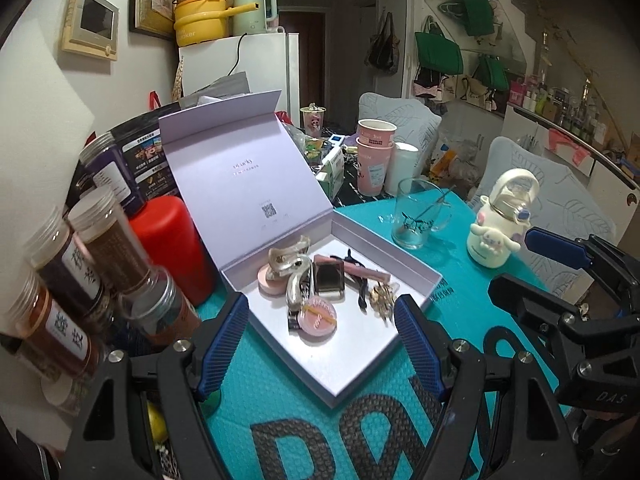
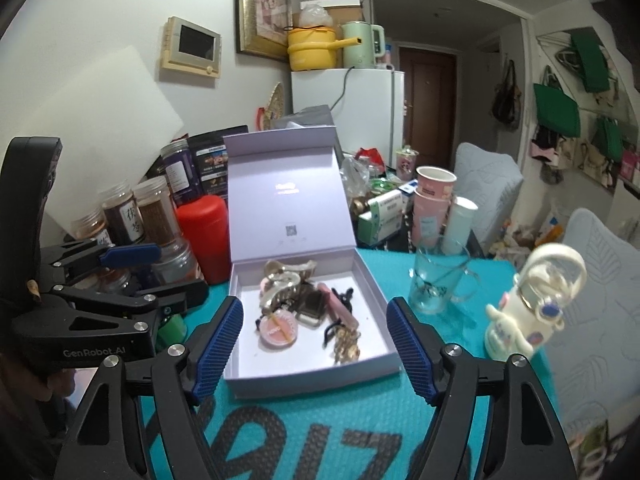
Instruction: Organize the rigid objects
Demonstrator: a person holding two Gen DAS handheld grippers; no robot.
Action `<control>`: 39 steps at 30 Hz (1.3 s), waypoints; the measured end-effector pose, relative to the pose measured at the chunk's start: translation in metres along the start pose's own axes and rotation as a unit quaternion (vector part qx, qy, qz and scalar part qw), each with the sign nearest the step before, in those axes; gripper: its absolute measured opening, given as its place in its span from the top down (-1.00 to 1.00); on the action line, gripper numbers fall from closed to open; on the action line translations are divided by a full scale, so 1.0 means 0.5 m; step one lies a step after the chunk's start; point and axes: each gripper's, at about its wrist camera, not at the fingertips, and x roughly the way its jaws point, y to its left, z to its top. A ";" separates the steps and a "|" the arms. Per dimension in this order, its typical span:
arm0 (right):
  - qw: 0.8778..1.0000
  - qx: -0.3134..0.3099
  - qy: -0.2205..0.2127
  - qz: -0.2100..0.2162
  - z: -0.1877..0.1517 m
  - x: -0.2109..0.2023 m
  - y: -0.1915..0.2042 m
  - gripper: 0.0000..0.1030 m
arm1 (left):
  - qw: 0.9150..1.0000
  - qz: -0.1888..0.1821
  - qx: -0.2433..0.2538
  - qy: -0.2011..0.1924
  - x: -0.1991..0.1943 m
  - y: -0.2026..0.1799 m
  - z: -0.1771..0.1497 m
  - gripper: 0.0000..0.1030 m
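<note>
Cluttered room behind our table.
We see a white wall with a framed picture, a white fridge, a brown door, grey chairs and green bags.

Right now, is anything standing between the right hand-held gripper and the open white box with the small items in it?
Nothing visible does. The right hand-held gripper is open and empty, facing the white box across bare teal mat. The glass mug and white bottle stand off to the right.
</note>
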 end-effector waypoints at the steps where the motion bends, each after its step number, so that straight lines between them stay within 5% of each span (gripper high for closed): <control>1: 1.000 0.001 0.002 -0.003 -0.008 -0.005 0.003 -0.45 | 1.000 -0.001 0.001 0.001 -0.003 -0.002 -0.007 -0.46; 19: 0.999 0.030 0.033 -0.029 -0.106 -0.033 0.037 -0.45 | 0.999 0.012 -0.028 0.027 -0.025 0.003 -0.103 -0.46; 39: 0.998 0.034 0.037 -0.023 -0.114 -0.035 0.041 -0.45 | 0.999 0.016 -0.031 0.034 -0.025 0.005 -0.113 -0.46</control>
